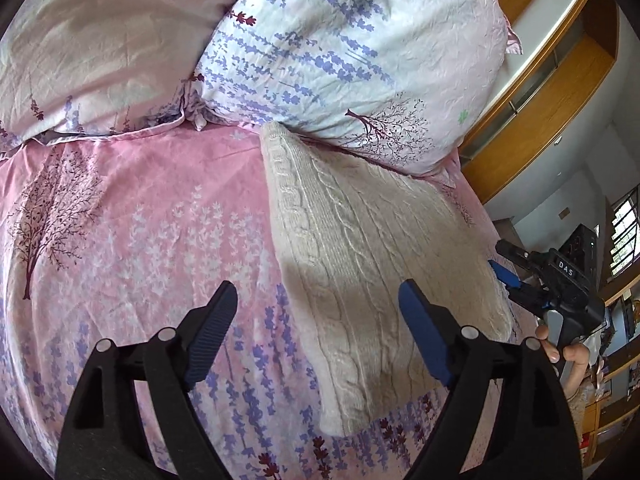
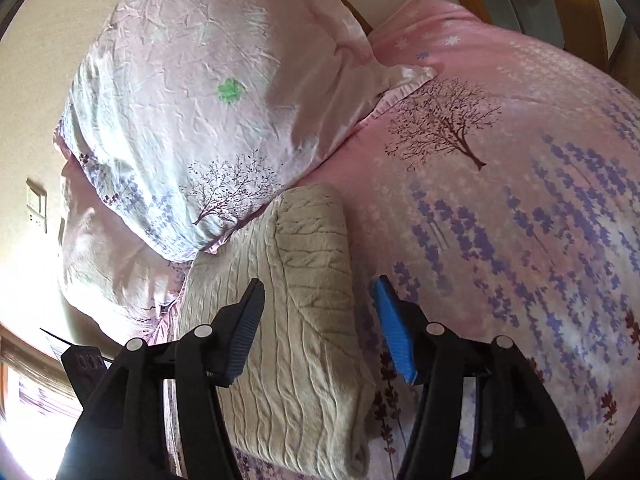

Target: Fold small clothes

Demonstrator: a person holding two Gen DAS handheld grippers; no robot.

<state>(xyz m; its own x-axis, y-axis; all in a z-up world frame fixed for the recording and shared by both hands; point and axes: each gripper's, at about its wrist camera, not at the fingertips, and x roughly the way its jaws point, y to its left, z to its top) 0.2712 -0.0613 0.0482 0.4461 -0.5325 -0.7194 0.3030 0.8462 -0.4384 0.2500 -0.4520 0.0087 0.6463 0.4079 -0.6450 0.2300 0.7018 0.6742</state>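
A cream cable-knit sweater (image 1: 360,248) lies folded into a long block on the pink flowered bedsheet (image 1: 140,220), its far end against a pillow (image 1: 340,52). My left gripper (image 1: 318,292) stands open above the sweater's near left edge, with nothing pressed between its pads. In the right wrist view the sweater (image 2: 304,320) runs under my right gripper (image 2: 319,284), which is open with its pads clear of the knit. The right gripper (image 1: 498,256) also shows at the sweater's right edge, with a person's hand (image 1: 560,348) on its handle.
A second pale pillow (image 1: 100,40) sits at the back left. The flowered pillow (image 2: 200,100) overhangs the sweater's far end. A wooden headboard (image 1: 552,92) rises behind the pillows. Bare pink bedsheet (image 2: 500,220) spreads to the sweater's side.
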